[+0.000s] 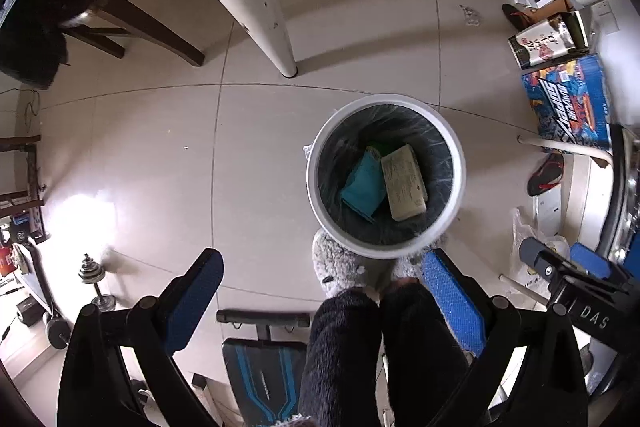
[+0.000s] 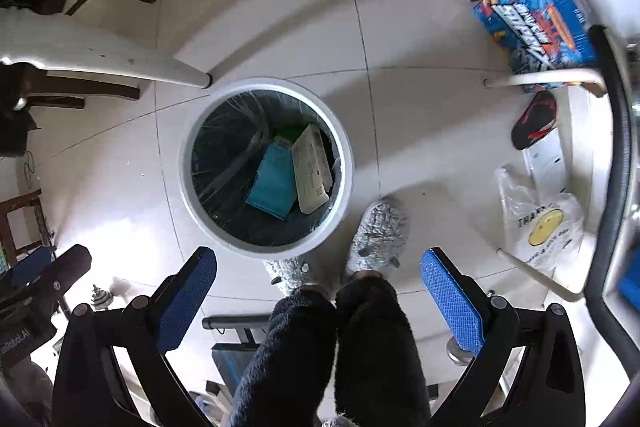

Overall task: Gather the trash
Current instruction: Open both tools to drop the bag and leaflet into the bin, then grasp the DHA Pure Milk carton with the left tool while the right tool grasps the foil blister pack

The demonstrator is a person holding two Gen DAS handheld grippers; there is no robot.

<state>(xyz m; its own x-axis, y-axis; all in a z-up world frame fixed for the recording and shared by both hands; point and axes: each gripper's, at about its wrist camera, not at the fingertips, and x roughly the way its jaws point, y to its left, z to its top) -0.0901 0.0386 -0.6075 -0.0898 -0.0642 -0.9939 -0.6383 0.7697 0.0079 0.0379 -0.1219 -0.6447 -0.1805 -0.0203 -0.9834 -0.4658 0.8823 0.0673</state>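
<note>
A white round trash bin (image 1: 313,183) (image 2: 186,163) with a dark liner stands on the tiled floor below both grippers. Inside it lie a teal packet (image 1: 362,187) (image 2: 272,183) and a beige carton (image 1: 404,183) (image 2: 310,171), with something green (image 2: 288,133) under them. My left gripper (image 1: 320,259) points straight down, open and empty, its blue pads (image 1: 452,303) wide apart. My right gripper (image 2: 318,255) hangs beside it, also open with nothing between its pads (image 2: 450,299). Each gripper shows at the edge of the other's view.
The person's dark-trousered legs (image 2: 360,347) and grey fluffy slippers (image 2: 380,231) stand against the bin. A white table leg (image 1: 260,7), a dark chair (image 1: 132,19), a dumbbell (image 1: 94,279), a bench (image 1: 260,367), a blue box (image 1: 572,107), a shoe (image 1: 546,175) and a plastic bag (image 2: 540,223) surround it.
</note>
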